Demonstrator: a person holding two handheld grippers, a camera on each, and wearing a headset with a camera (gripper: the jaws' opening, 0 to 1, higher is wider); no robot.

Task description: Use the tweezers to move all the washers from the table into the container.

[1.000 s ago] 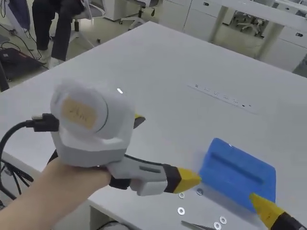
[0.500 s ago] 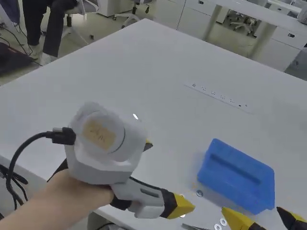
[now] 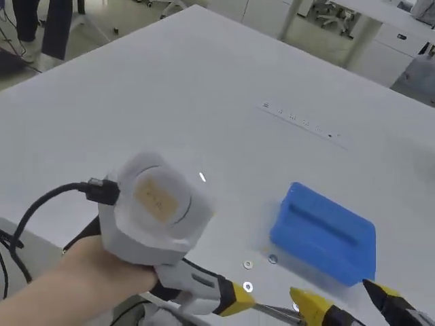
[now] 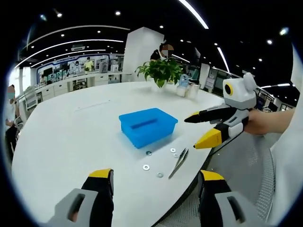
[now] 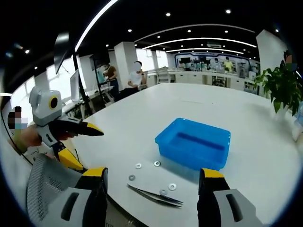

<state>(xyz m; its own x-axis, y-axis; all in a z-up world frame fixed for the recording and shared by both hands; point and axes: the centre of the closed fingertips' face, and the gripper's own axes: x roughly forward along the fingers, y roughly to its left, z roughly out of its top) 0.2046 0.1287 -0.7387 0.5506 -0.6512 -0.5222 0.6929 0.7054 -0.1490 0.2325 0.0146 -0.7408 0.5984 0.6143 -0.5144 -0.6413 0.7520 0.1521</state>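
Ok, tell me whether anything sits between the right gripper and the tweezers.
Nothing visible does. The tweezers lie on the bare table just ahead of the right gripper, whose jaws stand open. A few loose washers lie beside and beyond them.

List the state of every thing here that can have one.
left hand-held gripper: open, holding nothing
right hand-held gripper: open, holding nothing
container: upright, open-topped, no washers seen inside
tweezers: lying flat on the table, ungripped
washers: five, loose on the table, outside the container
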